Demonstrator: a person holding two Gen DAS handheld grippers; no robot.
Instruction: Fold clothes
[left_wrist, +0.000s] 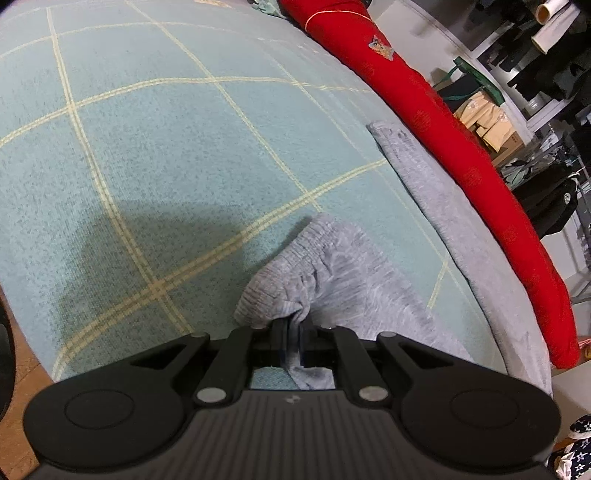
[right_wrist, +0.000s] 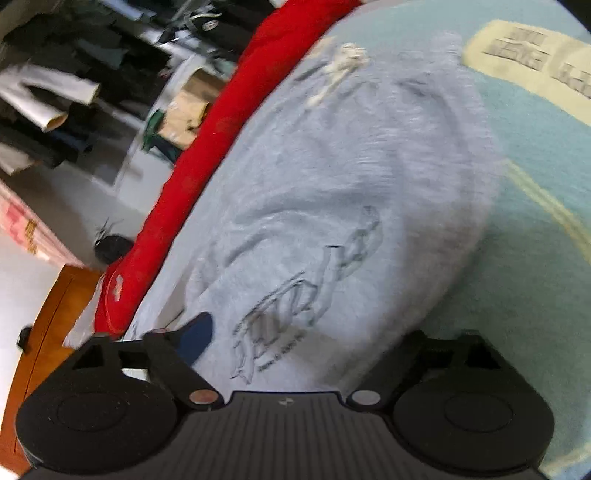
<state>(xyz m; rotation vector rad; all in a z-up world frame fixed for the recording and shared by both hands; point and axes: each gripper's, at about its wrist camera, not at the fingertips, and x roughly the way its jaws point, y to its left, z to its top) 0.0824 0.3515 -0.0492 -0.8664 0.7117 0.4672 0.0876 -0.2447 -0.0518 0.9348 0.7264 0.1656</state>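
Observation:
A grey sweatshirt (right_wrist: 332, 177) with a dark signature print and white drawstrings lies on the teal checked bed cover (left_wrist: 155, 155). In the left wrist view, my left gripper (left_wrist: 293, 332) is shut on its ribbed cuff (left_wrist: 295, 258), lifted a little off the cover. More of the grey sweatshirt (left_wrist: 443, 206) runs along the right edge. In the blurred right wrist view, my right gripper (right_wrist: 306, 343) hangs open over the printed part, its blue-padded left finger (right_wrist: 195, 336) resting near the cloth's edge. Nothing is pinched between its fingers.
A long red cloth (left_wrist: 443, 122) lies along the bed's far edge beside the grey garment. Beyond it are cardboard boxes (left_wrist: 487, 122), dark hanging clothes (right_wrist: 74, 55) and rolls of material. A wooden edge (right_wrist: 48, 314) shows at the lower left of the right view.

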